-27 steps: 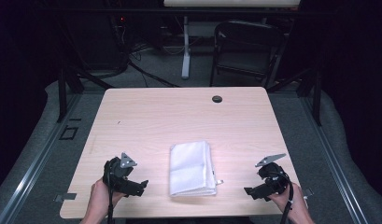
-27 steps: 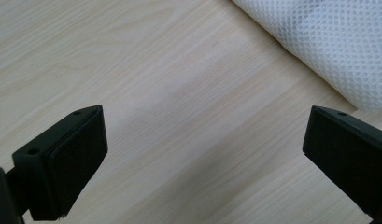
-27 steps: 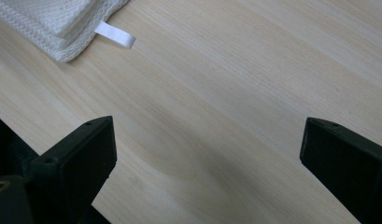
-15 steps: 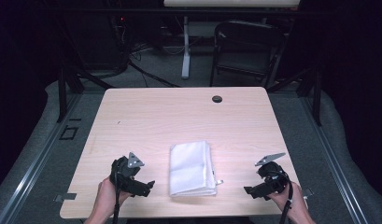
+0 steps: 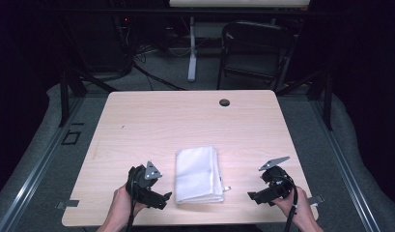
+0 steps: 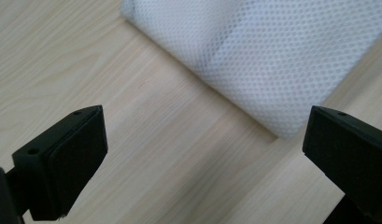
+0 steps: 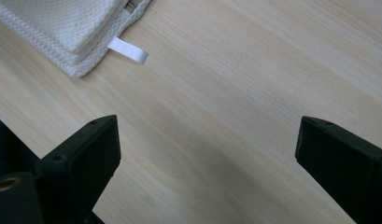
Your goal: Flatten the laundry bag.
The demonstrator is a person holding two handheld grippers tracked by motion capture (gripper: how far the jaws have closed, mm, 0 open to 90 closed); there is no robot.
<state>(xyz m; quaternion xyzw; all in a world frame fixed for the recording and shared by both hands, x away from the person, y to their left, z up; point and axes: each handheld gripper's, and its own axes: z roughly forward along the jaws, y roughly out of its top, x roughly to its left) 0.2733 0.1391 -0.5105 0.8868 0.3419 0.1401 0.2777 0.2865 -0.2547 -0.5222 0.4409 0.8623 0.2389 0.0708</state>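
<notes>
Black jaws of my left gripper (image 5: 167, 195) stood wide apart with nothing between them, low over the pale wood desk (image 5: 151, 121), just beside the near left corner of the folded white cloth (image 5: 197, 175). My right gripper (image 5: 252, 195) hovered at the near edge too, jaws spread and holding nothing, a little apart from the cloth's small white tag (image 7: 128, 50). Between both hands the cloth lay flat. Farther off, a dark round grommet (image 5: 224, 102) sat near the desk's far edge.

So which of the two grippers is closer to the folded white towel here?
The left gripper: its open jaws nearly reach the towel corner, while the right gripper sits well apart from it.
</notes>
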